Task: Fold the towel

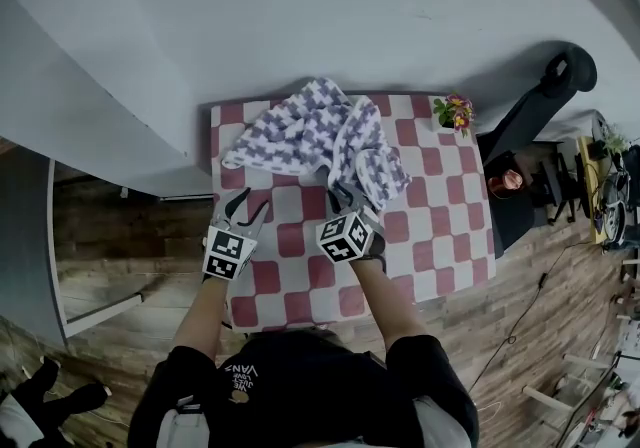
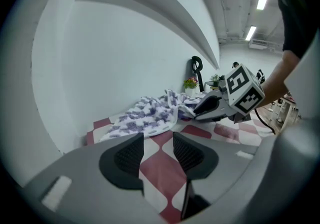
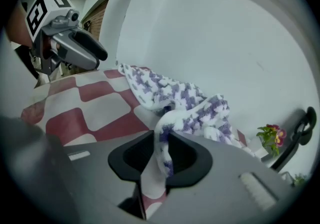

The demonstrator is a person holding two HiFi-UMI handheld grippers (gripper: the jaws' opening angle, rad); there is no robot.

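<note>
A purple-and-white patterned towel (image 1: 310, 131) lies crumpled along the far half of the red-and-white checked table (image 1: 440, 226). My right gripper (image 1: 348, 198) is at the towel's near edge; in the right gripper view a rolled fold of towel (image 3: 170, 93) runs between the pads (image 3: 187, 153), and the gripper (image 3: 162, 143) is shut on it. My left gripper (image 1: 250, 208) hovers over bare checks to the left, short of the towel (image 2: 145, 115). It (image 2: 159, 143) stands open, with only tablecloth showing between its pads. Each gripper shows in the other's view, the right gripper (image 2: 200, 110) and the left gripper (image 3: 100, 53).
A small pot of flowers (image 1: 456, 114) stands at the table's far right corner. A grey wall (image 1: 300, 16) runs right behind the table. A black stand (image 1: 560, 76) and clutter sit to the right; wooden floor (image 1: 130, 236) lies left of the table.
</note>
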